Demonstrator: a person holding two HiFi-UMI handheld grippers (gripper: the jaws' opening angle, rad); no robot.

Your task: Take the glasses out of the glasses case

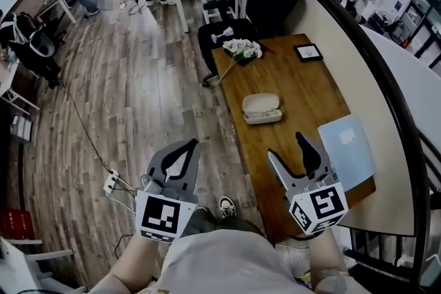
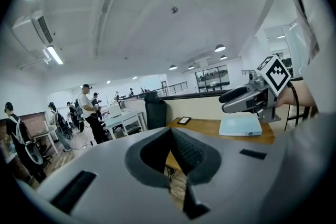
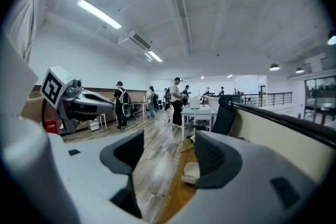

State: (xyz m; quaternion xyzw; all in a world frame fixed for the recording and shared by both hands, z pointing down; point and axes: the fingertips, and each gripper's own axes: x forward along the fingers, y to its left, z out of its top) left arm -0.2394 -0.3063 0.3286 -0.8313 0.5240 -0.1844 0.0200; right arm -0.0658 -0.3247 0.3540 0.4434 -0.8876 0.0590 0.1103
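Glasses case (image 1: 262,108): a cream clamshell lying flat on the wooden worktop (image 1: 310,89). The lid looks to be down. No glasses show, so they are presumably inside.
Right gripper (image 1: 286,147): jaws wide apart and empty, on the near side of the case and well short of it. Its own view frames the case between the jaws.
Left gripper (image 1: 193,145): jaws closed tip to tip on nothing, near-left of the case, out over the floor.
Step in hand: the approach, with nothing touched yet.
Doing it well: open the left jaws and steady the case's base. Hook the lid's front lip with the right and lift gently so the case doesn't skid.
Blue notebook (image 1: 346,148): near-right of the case, clear of the reach.
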